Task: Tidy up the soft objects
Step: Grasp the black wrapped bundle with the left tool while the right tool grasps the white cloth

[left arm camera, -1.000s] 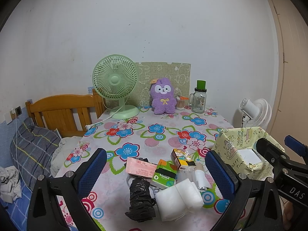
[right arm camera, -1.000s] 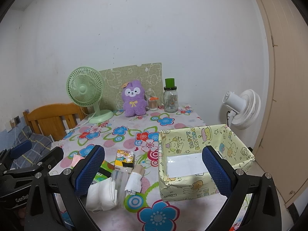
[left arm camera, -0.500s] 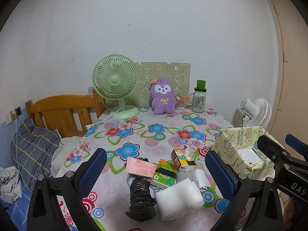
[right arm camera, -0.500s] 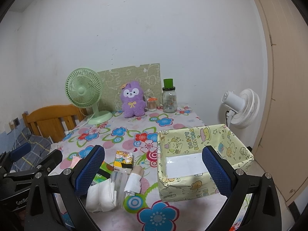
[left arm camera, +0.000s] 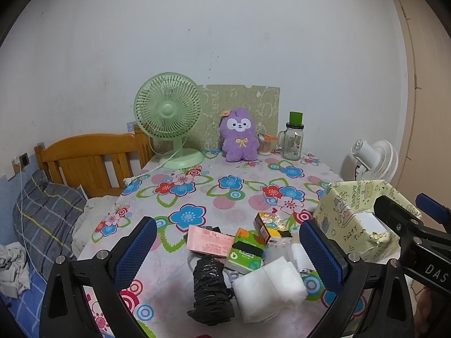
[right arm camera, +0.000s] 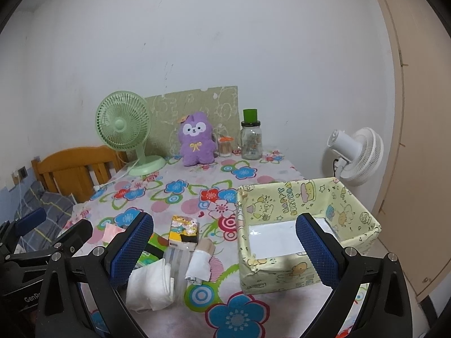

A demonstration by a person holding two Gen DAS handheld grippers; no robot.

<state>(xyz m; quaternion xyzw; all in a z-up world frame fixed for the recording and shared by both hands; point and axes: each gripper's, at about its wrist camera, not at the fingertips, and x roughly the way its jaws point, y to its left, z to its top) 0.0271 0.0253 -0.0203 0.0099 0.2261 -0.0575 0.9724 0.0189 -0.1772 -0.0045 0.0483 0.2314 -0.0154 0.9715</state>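
A pile of small things lies near the front of the flowered table [left arm camera: 197, 194]: a folded white cloth [left arm camera: 269, 287] [right arm camera: 150, 284], a crumpled black bag [left arm camera: 211, 287], a green tissue pack [left arm camera: 245, 253], a pink packet [left arm camera: 210, 240], a cartoon-printed pack [left arm camera: 272, 224] [right arm camera: 183, 229] and a rolled white sock [right arm camera: 198, 262]. A yellow cartoon-paper box [right arm camera: 304, 231] [left arm camera: 355, 219] stands open at the right. My left gripper [left arm camera: 228, 248] hangs open above the pile. My right gripper [right arm camera: 224, 245] is open too, straddling the box's left wall.
A green desk fan [left arm camera: 169, 118], a purple plush [left arm camera: 239, 138], a glass jar with a green lid [left arm camera: 293, 140] and a small cotton-swab pot [left arm camera: 265, 146] stand along the back wall. A wooden bed frame [left arm camera: 87, 157] is left; a white fan [right arm camera: 355, 155] right.
Both grippers have drifted slightly; in the right wrist view the scene has shifted a little to the left. Nothing on the table has moved and both grippers stay open.
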